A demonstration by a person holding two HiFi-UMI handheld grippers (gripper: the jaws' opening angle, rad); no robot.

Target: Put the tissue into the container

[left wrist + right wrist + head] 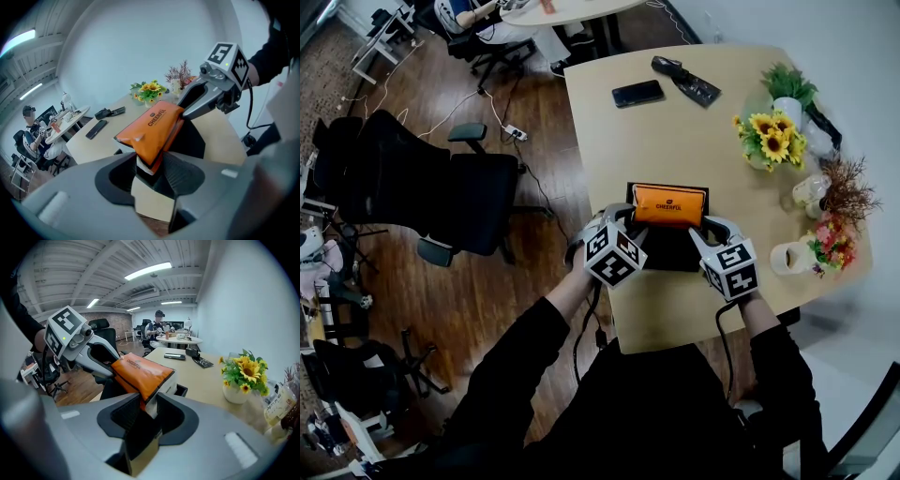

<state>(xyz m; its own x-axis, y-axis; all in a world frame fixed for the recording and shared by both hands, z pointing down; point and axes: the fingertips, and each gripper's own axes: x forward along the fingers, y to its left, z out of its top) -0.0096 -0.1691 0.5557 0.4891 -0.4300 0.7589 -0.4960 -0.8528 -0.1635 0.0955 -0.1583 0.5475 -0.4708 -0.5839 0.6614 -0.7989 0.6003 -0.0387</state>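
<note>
Tissue pack [669, 205] hangs over the black container [670, 251] at my table's [609, 112] near edge in the head view. In the left gripper view, my left gripper [150, 164] clamps one end. In the right gripper view, my right gripper [147, 406] clamps the other. Lowering it in and letting go remain, I judge.

The tissue pack [669, 205] is bright orange with dark lettering on top and white along its underside, and the container [673, 249] beneath it is black. The left gripper [622, 217] and right gripper [710, 228] are grey with black ribbed pads [180, 174] — each carries a cube [614, 255] patterned in black-and-white squares. The table [609, 131] is pale wood and the floor [487, 300] is dark brown planks. The sunflowers [772, 131] are yellow with green leaves. The phone [637, 93], office chair [441, 197] and the person's sleeves [516, 366] are black.
</note>
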